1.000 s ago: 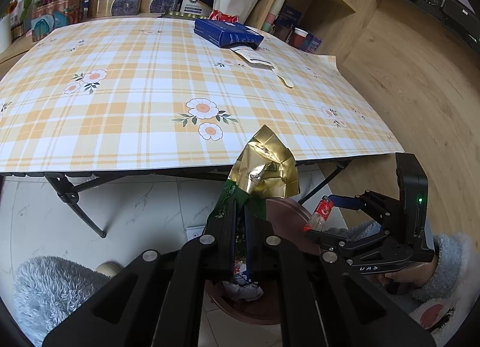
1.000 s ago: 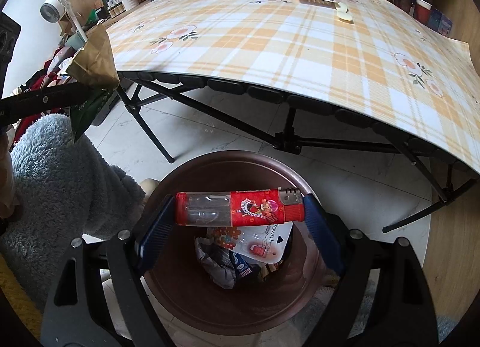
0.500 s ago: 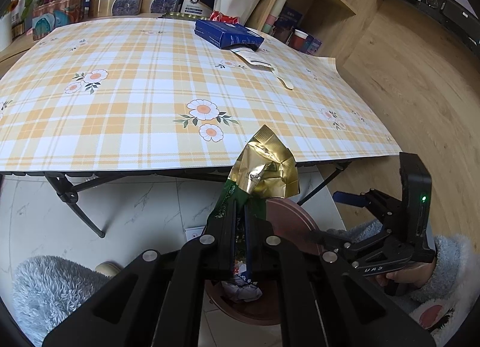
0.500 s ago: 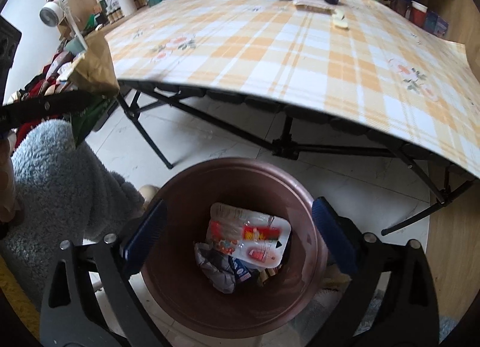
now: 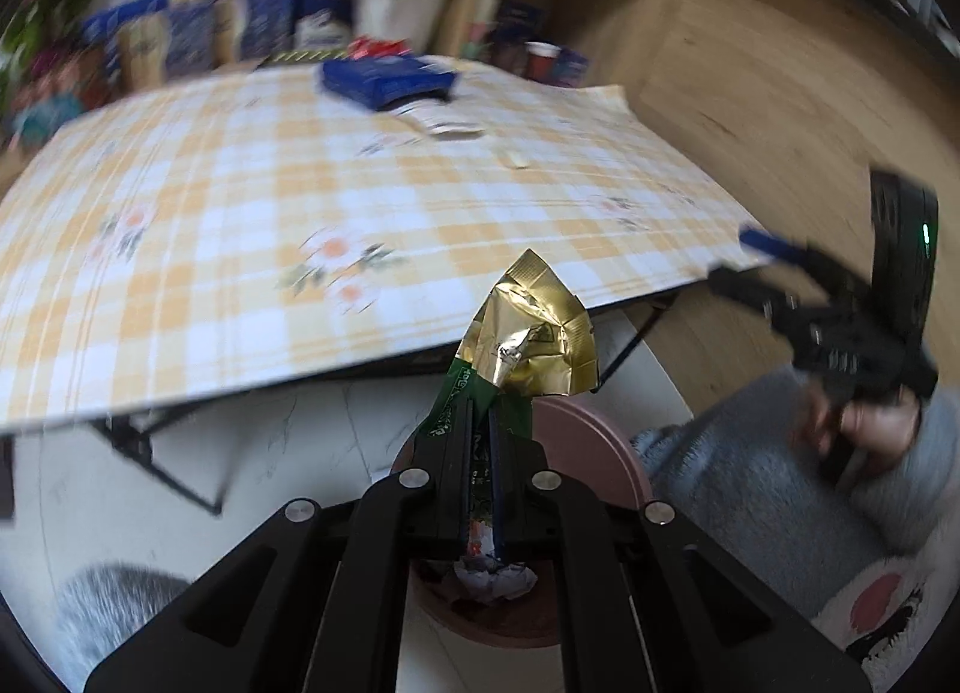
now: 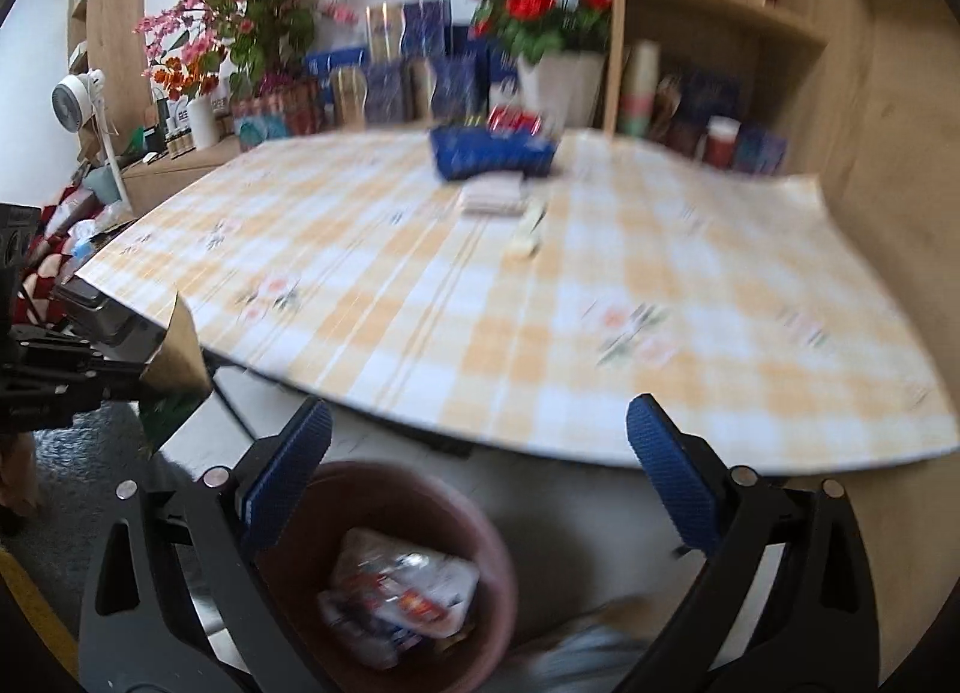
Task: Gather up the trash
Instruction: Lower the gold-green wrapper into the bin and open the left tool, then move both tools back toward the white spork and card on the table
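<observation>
L gripper clamped tight on crumpled gold-and-green foil wrapper, held above round brown plastic bin at 6 o'clock, prob. for drop. R gripper w/ jaws wide, nothing between; jaws just been opening. Red lighter it held 1 s ago now gone, presumably in bin w/ other trash. Far, 12 o'clock: blue flat box & scraps left on plaid-cloth table.

No word can be read anywhere, as both views are blurred by motion. The green part of the foil wrapper carries pale printed characters too small to make out, and the blue box on the counter shows only smeared print.
</observation>
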The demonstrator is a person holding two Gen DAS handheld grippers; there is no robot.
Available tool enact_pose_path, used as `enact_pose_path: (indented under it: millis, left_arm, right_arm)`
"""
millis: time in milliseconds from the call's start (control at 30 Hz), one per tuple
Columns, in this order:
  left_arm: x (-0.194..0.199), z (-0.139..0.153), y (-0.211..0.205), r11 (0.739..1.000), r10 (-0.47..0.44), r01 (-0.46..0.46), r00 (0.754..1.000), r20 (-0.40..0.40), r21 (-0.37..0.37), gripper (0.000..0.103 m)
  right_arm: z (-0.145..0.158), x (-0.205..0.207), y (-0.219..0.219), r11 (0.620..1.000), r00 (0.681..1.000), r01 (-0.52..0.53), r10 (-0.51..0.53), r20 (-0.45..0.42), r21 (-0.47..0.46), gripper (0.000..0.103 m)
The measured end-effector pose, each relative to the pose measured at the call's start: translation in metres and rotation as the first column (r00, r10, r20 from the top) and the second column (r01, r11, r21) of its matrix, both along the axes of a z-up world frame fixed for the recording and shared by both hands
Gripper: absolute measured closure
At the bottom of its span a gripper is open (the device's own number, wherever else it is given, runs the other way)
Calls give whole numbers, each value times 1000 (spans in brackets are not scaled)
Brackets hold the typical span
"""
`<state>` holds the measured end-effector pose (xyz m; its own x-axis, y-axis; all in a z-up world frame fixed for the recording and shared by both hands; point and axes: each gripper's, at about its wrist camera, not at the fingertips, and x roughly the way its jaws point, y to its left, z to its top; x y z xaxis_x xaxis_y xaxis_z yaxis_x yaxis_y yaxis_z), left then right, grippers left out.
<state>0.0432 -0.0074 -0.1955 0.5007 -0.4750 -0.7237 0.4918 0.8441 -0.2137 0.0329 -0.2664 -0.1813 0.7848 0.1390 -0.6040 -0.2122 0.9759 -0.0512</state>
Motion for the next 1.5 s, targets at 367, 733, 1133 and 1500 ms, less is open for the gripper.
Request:
enact_pose_path:
  millis: [367,733,1133,1500]
  left_arm:
    - [7,-49,-39,992,-100,107,989,-107,61,98]
    - [9,-54,-36,993,-93,101,986,-135,54,95]
    - [5,-32,-21,1000,6,-6,1000,-26,8,9]
    - [5,-10,4,990,137,-134,988,66,-52,6]
  right_arm:
    - [-15,-2,-12,999,999,33,-33,-16,5,6]
    - [-18,-4,-12,998,998,50,-50,-26,26,6]
    - [-19,-1,-15,998,998,47,-46,-35,31,6]
    - [-21,0,-12,998,998,38,-36,-49,43,6]
